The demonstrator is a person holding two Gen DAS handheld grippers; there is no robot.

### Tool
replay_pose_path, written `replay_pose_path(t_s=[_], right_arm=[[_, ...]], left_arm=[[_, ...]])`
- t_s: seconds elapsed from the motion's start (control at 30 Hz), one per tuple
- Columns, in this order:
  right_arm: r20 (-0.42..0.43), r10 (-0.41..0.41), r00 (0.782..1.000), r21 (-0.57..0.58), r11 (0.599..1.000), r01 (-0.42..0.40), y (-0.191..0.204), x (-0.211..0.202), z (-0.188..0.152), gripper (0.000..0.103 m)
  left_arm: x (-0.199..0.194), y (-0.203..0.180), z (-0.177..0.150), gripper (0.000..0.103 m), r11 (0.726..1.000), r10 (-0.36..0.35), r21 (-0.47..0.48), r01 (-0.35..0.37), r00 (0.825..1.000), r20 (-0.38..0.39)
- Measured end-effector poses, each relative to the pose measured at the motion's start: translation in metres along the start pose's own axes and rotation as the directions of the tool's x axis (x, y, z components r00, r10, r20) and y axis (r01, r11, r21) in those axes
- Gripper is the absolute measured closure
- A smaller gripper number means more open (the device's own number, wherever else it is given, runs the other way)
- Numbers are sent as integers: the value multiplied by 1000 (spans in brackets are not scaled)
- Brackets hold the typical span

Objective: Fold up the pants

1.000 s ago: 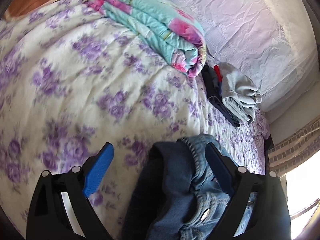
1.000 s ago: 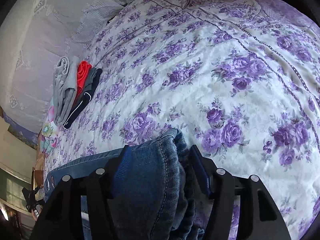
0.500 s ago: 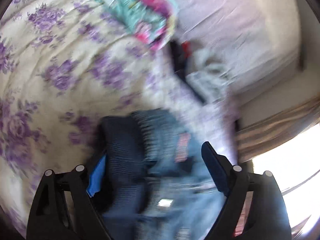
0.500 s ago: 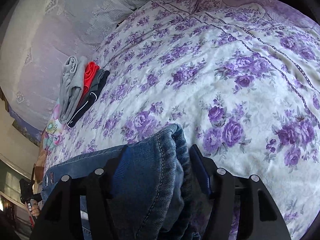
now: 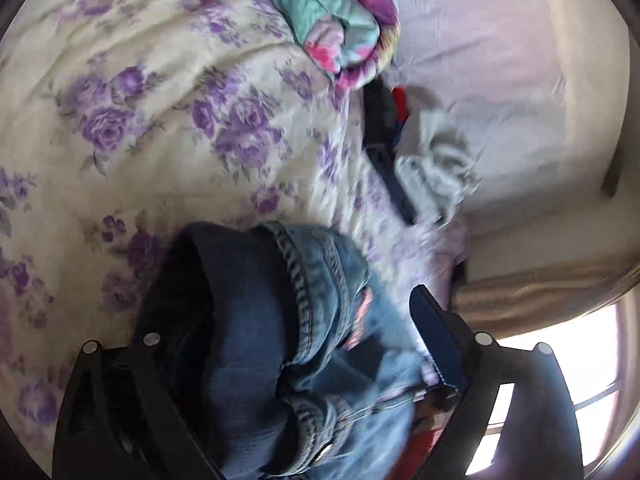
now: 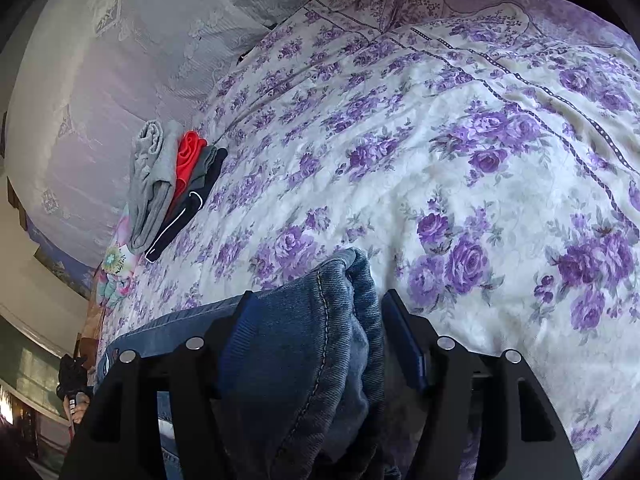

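I found the jeans (image 5: pixel 280 340) bunched at the bottom centre of the left view, waistband and button end lying between the jaws of my left claw (image 5: pixel 280 344). Its jaws had just been opening; the right pad stood clear of the cloth, the left was hidden under denim, so I judged it not clamped. In the right view, my right claw (image 6: pixel 316 320) had a thick fold of the jeans (image 6: pixel 304 352) between its jaws at the bottom centre; whether the pads pressed on it I could not tell. The bed (image 6: pixel 440 140) lay beneath. I judged the denim heavy, stiff at seams, soft elsewhere, not slippery, and best held at waistband and hems. A clothes pile (image 6: pixel 168 184) sat at middle left.
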State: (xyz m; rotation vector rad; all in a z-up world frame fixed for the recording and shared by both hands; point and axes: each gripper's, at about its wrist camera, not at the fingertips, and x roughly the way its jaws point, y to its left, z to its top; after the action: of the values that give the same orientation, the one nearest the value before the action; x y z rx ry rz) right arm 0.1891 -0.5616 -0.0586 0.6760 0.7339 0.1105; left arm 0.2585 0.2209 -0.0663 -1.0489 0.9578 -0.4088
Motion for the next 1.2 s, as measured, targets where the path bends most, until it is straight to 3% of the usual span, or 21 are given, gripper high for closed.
replay_pose_path(t_s=[0.07,0.1,0.13,0.23,0.33,0.37,0.5,0.67,0.83,0.93,1.0,1.03,1.07,1.2], right_arm=[[-1,-7,1000,2,1000,7,0,1,0,40],[-3,-24,1000,-2,1000,24,1,1,0,42],[-4,-47,999,-9,999,47,3,2,0,47],[-1,-89,996,-9,996,89,4,2,0,64],[10,-86,996,24,996,85,-1,-2,1,86],[17,-70,997,33,997,70,0,-5,2,88],[66,-74,995,-7,997,74,19,-15,12,92],[115,-61,991,-77,995,70,58,-12,48,94],[143,-46,989,-115,991,62,94,9,93,94],[78,-117,990,-103,987,125,90,55,112,94],[6,-195,981,-93,977,194,76,96,114,93],[-17,-231,973,-86,970,229,68,114,114,91],[-17,-235,972,-74,970,233,62,120,111,82],[6,-206,979,-39,978,206,49,107,104,75]], left_arm=[[-6,1,2,37,1000,11,2,-11,999,34],[-5,0,3,64,999,43,18,-44,998,37],[-1,-1,4,80,996,77,36,-78,997,30],[1,-7,0,86,991,104,78,-108,993,59],[-10,-19,-7,90,988,88,120,-102,990,110],[-16,-27,-9,90,985,75,147,-95,988,135],[-32,-61,-18,92,963,76,238,-127,974,213],[-37,-95,-10,93,943,54,300,-147,953,298],[-43,-95,12,93,960,35,246,-133,931,364],[-26,-78,33,92,964,114,186,-188,930,350],[-1,-55,48,92,964,195,118,-238,935,296],[7,-45,51,91,959,235,88,-270,928,289],[14,-31,54,90,958,259,51,-283,927,272],[-4,-14,49,77,984,174,2,-180,954,243]])
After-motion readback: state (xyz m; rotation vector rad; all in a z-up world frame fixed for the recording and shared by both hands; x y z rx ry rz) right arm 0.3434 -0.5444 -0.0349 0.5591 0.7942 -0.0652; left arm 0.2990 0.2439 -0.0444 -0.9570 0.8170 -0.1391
